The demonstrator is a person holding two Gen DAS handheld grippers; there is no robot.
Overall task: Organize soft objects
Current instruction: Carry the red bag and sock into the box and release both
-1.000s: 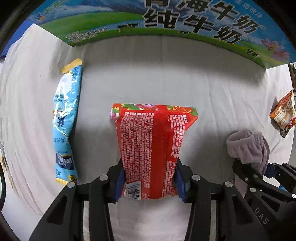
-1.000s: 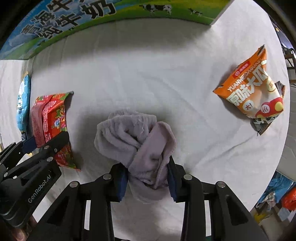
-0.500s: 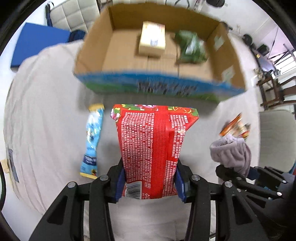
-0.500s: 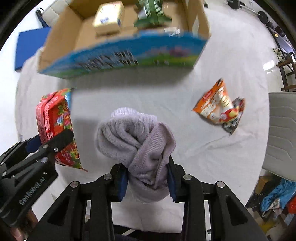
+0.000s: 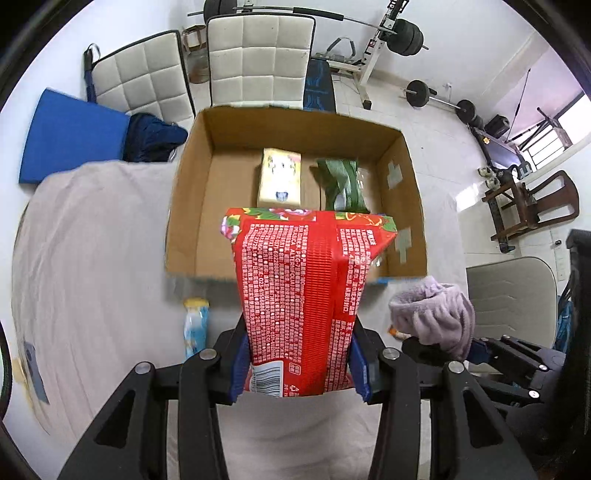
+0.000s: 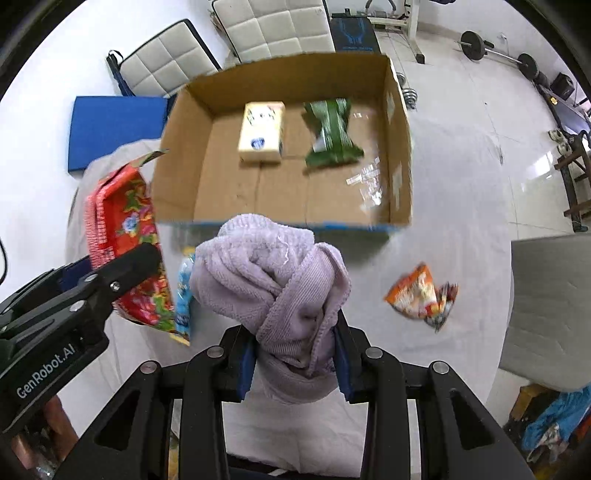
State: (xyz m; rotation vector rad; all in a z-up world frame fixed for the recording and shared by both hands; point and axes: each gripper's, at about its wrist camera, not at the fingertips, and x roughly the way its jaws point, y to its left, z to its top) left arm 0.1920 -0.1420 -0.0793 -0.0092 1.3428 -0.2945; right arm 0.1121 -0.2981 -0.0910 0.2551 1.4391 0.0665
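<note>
My left gripper (image 5: 297,365) is shut on a red snack bag (image 5: 306,288) with white print, held high over the white-covered table (image 5: 92,258). Its top edge overlaps the near wall of an open cardboard box (image 5: 192,206). In the right wrist view that red bag (image 6: 125,236) hangs at the left. My right gripper (image 6: 295,363) is shut on a bunched lilac towel (image 6: 269,273), also raised, in front of the box (image 6: 177,162). The towel (image 5: 432,314) shows at the right of the left wrist view. Inside the box lie a yellow packet (image 6: 262,131) and a green bag (image 6: 332,133).
A blue wrapped packet (image 5: 195,326) lies on the table just before the box. An orange snack bag (image 6: 421,295) lies to the right on the cloth. Padded chairs (image 5: 258,55), a blue mat (image 5: 70,136) and gym weights (image 5: 406,33) stand beyond the table.
Both grippers have risen with the red bag and the towel still in them. The box went from only its printed front wall in view to its open inside seen from above.
</note>
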